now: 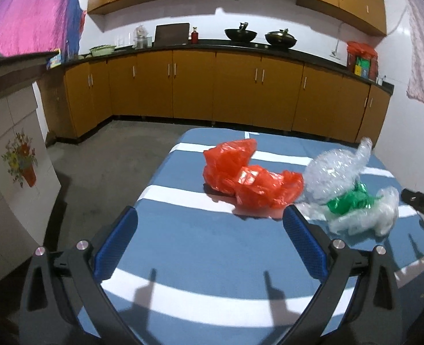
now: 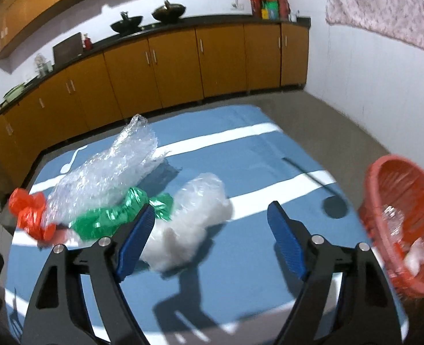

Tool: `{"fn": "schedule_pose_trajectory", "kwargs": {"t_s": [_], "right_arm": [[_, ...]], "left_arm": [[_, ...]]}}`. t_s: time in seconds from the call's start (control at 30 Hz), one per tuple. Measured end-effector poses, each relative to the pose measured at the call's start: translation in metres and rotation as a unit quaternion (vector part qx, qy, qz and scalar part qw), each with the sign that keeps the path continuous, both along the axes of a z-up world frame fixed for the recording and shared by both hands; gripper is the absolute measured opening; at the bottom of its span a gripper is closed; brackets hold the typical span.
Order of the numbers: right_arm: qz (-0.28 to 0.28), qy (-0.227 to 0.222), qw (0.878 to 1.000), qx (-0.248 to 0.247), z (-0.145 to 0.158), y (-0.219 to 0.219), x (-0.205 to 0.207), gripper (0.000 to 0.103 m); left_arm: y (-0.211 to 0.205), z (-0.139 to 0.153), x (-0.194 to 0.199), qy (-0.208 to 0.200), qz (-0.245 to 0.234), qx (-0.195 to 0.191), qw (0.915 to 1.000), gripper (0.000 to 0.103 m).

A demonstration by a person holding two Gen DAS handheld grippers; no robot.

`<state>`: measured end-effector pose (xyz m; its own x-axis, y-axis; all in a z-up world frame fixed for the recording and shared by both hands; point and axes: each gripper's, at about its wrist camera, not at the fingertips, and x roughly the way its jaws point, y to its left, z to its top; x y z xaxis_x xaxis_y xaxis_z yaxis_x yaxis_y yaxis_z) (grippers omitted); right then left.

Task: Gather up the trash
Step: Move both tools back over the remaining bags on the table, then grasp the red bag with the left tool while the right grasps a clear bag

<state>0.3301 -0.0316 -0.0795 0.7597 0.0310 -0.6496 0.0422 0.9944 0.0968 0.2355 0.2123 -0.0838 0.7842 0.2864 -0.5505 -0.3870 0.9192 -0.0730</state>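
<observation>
Your right gripper has its blue jaws wide apart with nothing held; the white plastic bag lies on the table just beyond the left pad, not pressed. Your left gripper also stands open and empty over the blue striped tablecloth. Ahead of it lies the red plastic bag, touching the bubble wrap, with a green foil piece under the wrap. The red basket stands at the table's right edge and already holds some clear plastic.
</observation>
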Motion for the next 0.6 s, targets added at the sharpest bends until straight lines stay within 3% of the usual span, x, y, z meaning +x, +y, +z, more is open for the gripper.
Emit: {"fn": "schedule_pose_trajectory", "kwargs": {"t_s": [0.17,0.4,0.47,0.6], "right_arm": [[0.007,0.041,0.999,-0.024,-0.016,0.015,0.017,0.078],[0.039,0.061,0.997,-0.002,-0.023,0.011,0.006,0.076],[0.05,0.067,0.996,0.008,-0.025,0.012,0.004,0.07],[0.094,0.07,0.993,0.018,-0.025,0.019,0.001,0.046]], "left_arm": [[0.005,-0.002,0.007,-0.003,-0.007,-0.003,1.0,0.099],[0.006,-0.003,0.022,-0.009,-0.028,-0.008,0.9995,0.099],[0.007,-0.001,0.025,-0.013,-0.03,-0.012,0.9994,0.099],[0.007,0.003,0.036,-0.013,-0.034,-0.008,0.9993,0.099]]}}
